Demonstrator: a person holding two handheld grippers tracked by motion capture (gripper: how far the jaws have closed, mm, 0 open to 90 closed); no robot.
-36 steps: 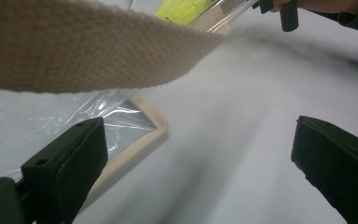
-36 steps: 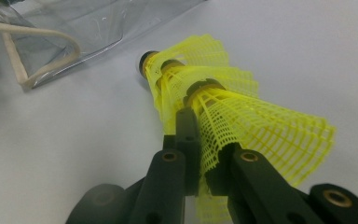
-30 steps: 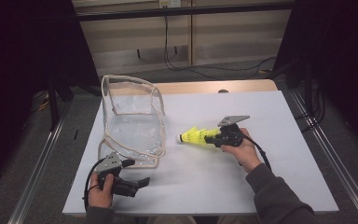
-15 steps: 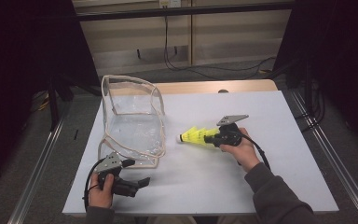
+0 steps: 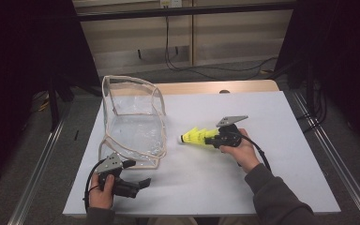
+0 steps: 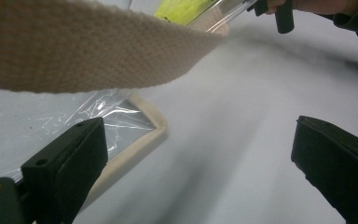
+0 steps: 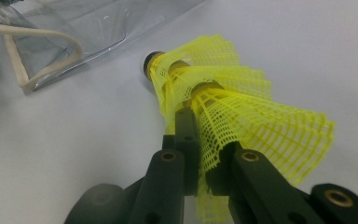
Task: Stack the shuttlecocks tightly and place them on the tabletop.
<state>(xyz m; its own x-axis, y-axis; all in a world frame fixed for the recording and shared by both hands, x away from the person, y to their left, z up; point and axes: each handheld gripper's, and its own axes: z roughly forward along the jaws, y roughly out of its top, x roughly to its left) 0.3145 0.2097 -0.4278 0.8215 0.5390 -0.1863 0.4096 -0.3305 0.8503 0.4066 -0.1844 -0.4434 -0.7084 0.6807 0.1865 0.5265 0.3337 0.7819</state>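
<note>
A white surface (image 5: 272,122) carries everything here, and the largest thing on it is a clear plastic bag (image 5: 133,124) with a cream fabric trim, standing open on the left half. In the left gripper view the bag's cream webbing strap (image 6: 98,51) crosses the top, very near the camera, and the trimmed corner of the bag lies just beside the left-hand jaw. The left tongs (image 5: 138,184) rest low at the near left edge of the surface, just in front of the bag, held in the person's left hand (image 5: 102,194); their jaws stand wide apart with nothing between them. The right tongs (image 5: 209,138) are held in the right hand (image 5: 240,151) near the middle of the surface, pointing towards the bag. Their jaws stand narrow and pinch the mesh skirt of a stack of yellow shuttlecocks (image 7: 223,102), nested one into another, with the dark cork tip facing the bag but apart from it, just above the surface.
</note>
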